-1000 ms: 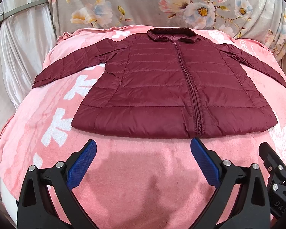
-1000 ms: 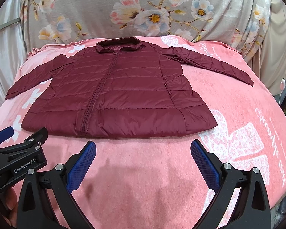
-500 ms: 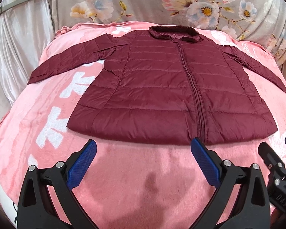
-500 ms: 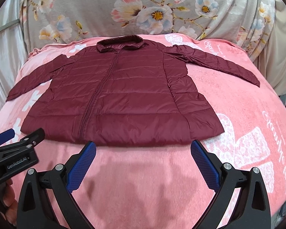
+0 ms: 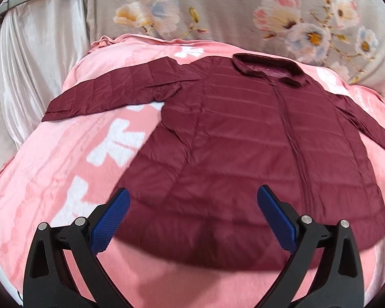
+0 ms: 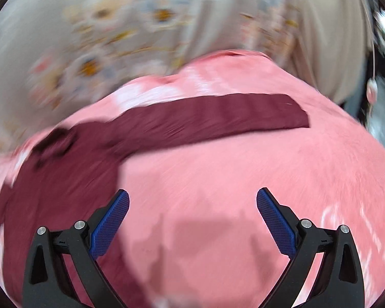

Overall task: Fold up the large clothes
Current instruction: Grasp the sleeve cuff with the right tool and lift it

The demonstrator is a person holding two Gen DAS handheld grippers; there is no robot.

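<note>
A dark red quilted jacket [image 5: 243, 138] lies flat and zipped on the pink blanket [image 5: 64, 159], collar [image 5: 267, 68] at the far side, both sleeves spread out. My left gripper [image 5: 192, 200] hangs open above the jacket's lower left hem, nothing between its blue pads. In the blurred right wrist view the jacket's right sleeve [image 6: 213, 118] stretches across the blanket to its cuff [image 6: 292, 113]. My right gripper [image 6: 192, 200] is open above bare blanket, a little short of that sleeve.
A floral grey cloth [image 5: 243, 12] covers the back behind the bed. A shiny pale curtain [image 5: 38, 59] hangs at the left. A beige drape [image 6: 328, 38] and a pink cord switch [image 6: 371, 89] are at the right edge.
Both grippers moved forward. The left one now sits over the jacket's hem and has shifted left. The right one swung right and forward toward the right sleeve, blurring its view.
</note>
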